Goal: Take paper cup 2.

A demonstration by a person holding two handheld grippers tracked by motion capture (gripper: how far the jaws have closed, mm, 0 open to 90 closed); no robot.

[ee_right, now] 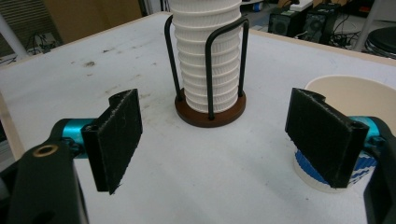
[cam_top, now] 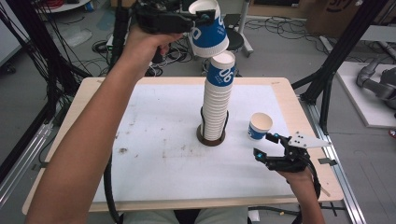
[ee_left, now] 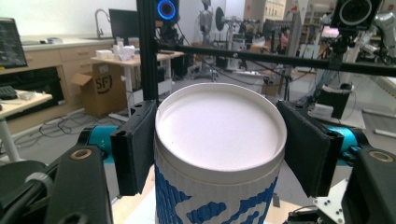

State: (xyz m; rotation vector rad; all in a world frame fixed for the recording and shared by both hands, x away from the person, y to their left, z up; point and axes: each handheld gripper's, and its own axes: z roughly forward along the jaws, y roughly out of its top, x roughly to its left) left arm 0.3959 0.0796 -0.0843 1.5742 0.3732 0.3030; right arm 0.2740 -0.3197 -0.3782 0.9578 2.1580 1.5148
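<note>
A blue-and-white paper cup (cam_top: 210,35) hangs upside down, slightly tilted, just above a tall stack of upside-down cups (cam_top: 217,102). My left gripper (cam_top: 208,16) is shut on it, and in the left gripper view both pads press the cup (ee_left: 219,130) near its white bottom. The stack stands in a black wire holder on a round brown base (cam_top: 210,140) mid-table. A single cup (cam_top: 259,126) stands upright to the stack's right. My right gripper (cam_top: 264,144) is open just in front of it, with the cup (ee_right: 345,93) behind its right pad and the stack (ee_right: 205,56) ahead.
A white mat (cam_top: 159,140) covers the wooden tabletop, with dark smudges left of the holder. Black frame posts (cam_top: 336,60) rise beside the table at back right, and cables lie on the floor behind it.
</note>
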